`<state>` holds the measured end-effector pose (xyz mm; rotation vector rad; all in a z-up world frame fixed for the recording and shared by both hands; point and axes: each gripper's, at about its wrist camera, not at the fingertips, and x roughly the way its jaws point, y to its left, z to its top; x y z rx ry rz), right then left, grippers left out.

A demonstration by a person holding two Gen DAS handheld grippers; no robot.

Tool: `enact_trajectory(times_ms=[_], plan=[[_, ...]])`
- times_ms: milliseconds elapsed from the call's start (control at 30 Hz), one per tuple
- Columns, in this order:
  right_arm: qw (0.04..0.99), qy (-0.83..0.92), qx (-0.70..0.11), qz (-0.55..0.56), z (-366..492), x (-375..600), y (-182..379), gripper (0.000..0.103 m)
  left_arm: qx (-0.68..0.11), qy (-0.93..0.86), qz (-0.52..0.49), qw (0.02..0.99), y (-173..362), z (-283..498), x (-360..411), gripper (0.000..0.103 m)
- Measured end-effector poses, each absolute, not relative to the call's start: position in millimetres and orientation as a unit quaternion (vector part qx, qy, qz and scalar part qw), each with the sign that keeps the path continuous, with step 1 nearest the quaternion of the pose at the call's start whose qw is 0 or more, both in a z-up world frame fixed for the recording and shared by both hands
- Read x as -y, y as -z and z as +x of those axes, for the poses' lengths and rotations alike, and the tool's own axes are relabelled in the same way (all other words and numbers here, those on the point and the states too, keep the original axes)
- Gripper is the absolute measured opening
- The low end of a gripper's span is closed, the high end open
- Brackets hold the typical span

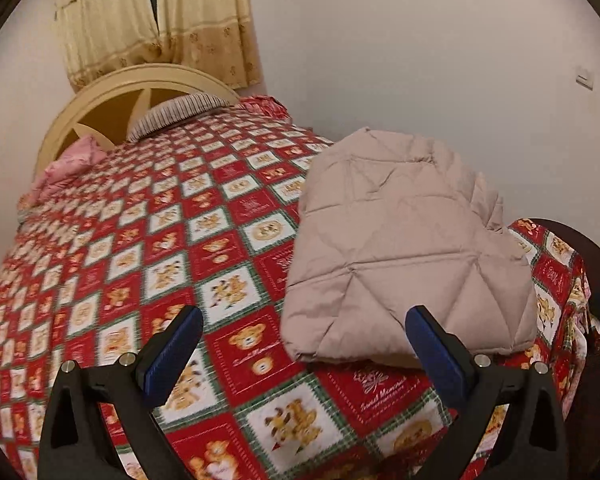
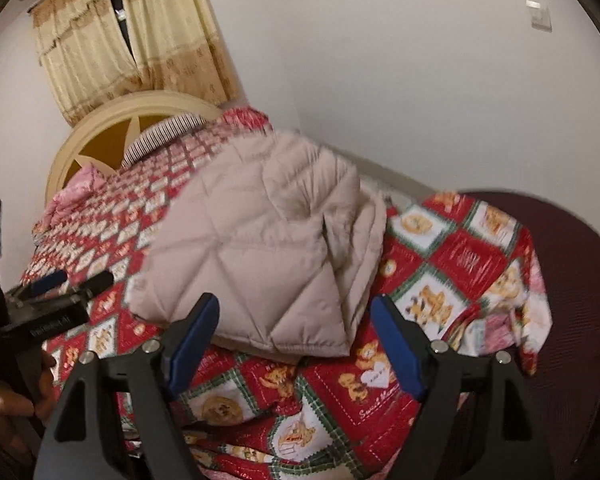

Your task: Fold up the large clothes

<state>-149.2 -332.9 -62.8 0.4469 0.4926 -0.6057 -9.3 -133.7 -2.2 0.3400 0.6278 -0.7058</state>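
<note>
A beige quilted puffer jacket [image 1: 400,248] lies folded into a thick bundle on the bed near its foot corner; it also shows in the right wrist view [image 2: 260,248]. My left gripper [image 1: 304,320] is open and empty, hovering just short of the bundle's near left edge. My right gripper [image 2: 296,312] is open and empty, its fingers either side of the bundle's near edge, not touching it. The left gripper also shows at the left of the right wrist view [image 2: 72,280], its fingers apart, beside the bundle.
The bed has a red, white and green bear-print quilt [image 1: 180,240]. A cream headboard [image 1: 132,92], a striped pillow [image 1: 180,112] and a pink pillow [image 1: 72,164] are at the far end. A white wall runs along the right side. The dark footboard [image 2: 572,280] curves at the right.
</note>
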Motion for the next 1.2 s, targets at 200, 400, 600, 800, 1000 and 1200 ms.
enact_trajectory(times_ms=[200,400,600,800,1000,1200], plan=[[0.919,0.311,-0.164,0.179,-166,316,25,0.096,-0.256,0.310,0.164,0.901,-26,-33,115,0.102],[0.928,0.323,-0.123,0.137,-173,303,1,0.101,-0.244,0.304,0.143,0.910,-48,-47,100,0.102],[0.934,0.332,-0.077,0.103,-177,288,-11,0.103,-0.202,0.297,0.123,0.925,-65,-58,89,0.102],[0.933,0.339,-0.061,0.100,-175,288,-10,0.103,-0.189,0.300,0.123,0.927,-69,-62,88,0.102],[0.930,0.340,-0.074,0.119,-170,294,-2,0.103,-0.193,0.297,0.130,0.926,-66,-60,92,0.102],[0.929,0.342,-0.080,0.121,-168,293,1,0.103,-0.195,0.297,0.131,0.926,-64,-60,93,0.102]])
